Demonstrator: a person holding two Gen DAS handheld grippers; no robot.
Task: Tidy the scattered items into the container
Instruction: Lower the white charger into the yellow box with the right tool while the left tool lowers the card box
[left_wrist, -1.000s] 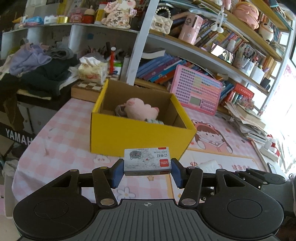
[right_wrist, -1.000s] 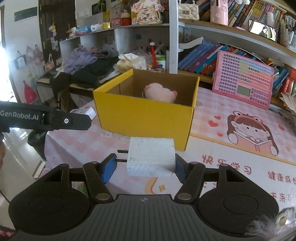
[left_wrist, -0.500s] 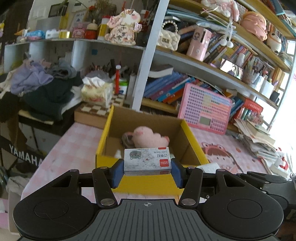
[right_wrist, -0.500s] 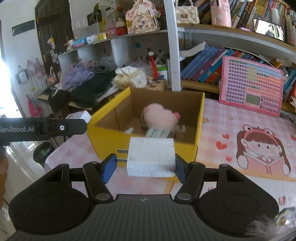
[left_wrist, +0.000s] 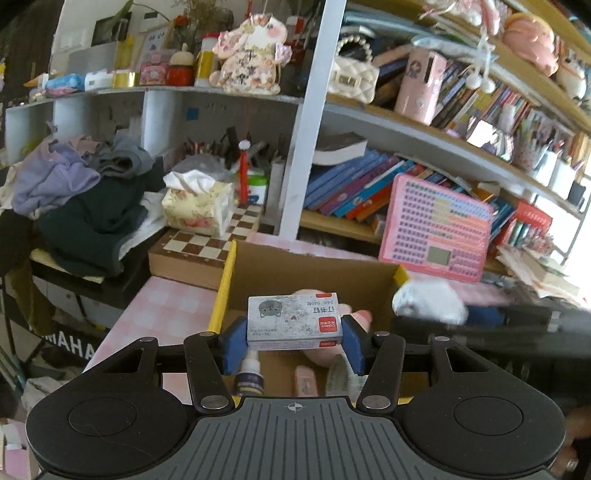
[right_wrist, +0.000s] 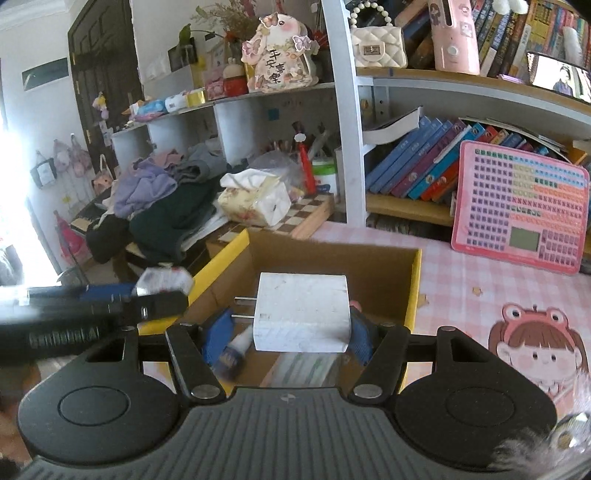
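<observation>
Yellow cardboard box (left_wrist: 221, 291) lies under both grippers — left gripper (left_wrist: 293, 341) pinching a staple box (left_wrist: 293, 319), right gripper (right_wrist: 291, 328) clamping a white charger (right_wrist: 301, 312).

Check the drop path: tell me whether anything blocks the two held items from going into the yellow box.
Nothing visible blocks them. The staple box in the left gripper and the white charger in the right gripper are over the open yellow box. A small bottle and a pink plush lie inside.
</observation>
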